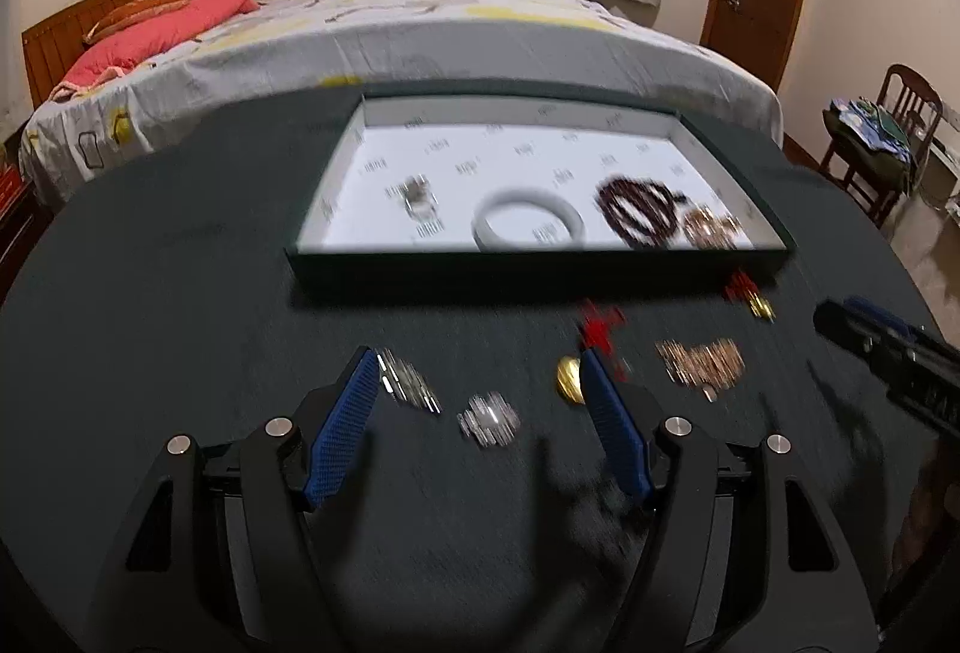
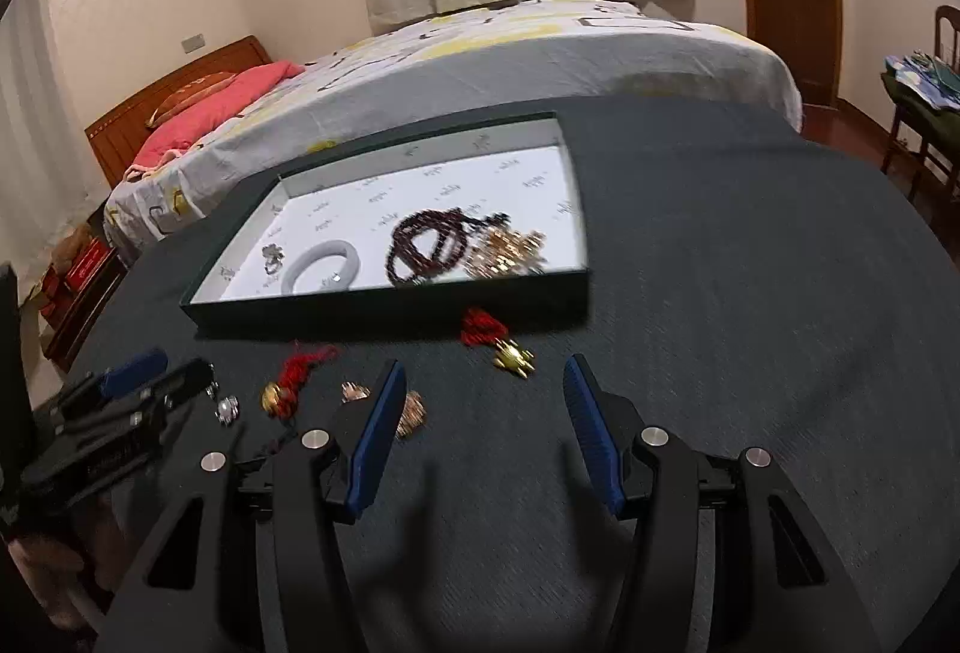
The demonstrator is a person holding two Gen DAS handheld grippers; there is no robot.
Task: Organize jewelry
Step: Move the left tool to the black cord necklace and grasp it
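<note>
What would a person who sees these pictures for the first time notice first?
The eye falls first on the tray with its white floor, lying on the dark table; in it are a pale bangle and dark red beads. In front of the tray, loose jewelry is scattered on the table, among it a red tassel charm. The open left claw frames a small silver piece.

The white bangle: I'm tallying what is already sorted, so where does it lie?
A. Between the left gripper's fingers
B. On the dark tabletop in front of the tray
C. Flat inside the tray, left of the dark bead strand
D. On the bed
C: the white bangle lies flat on the pale floor of the tray, with the dark bead strand to its right; neither gripper holds it.
</note>
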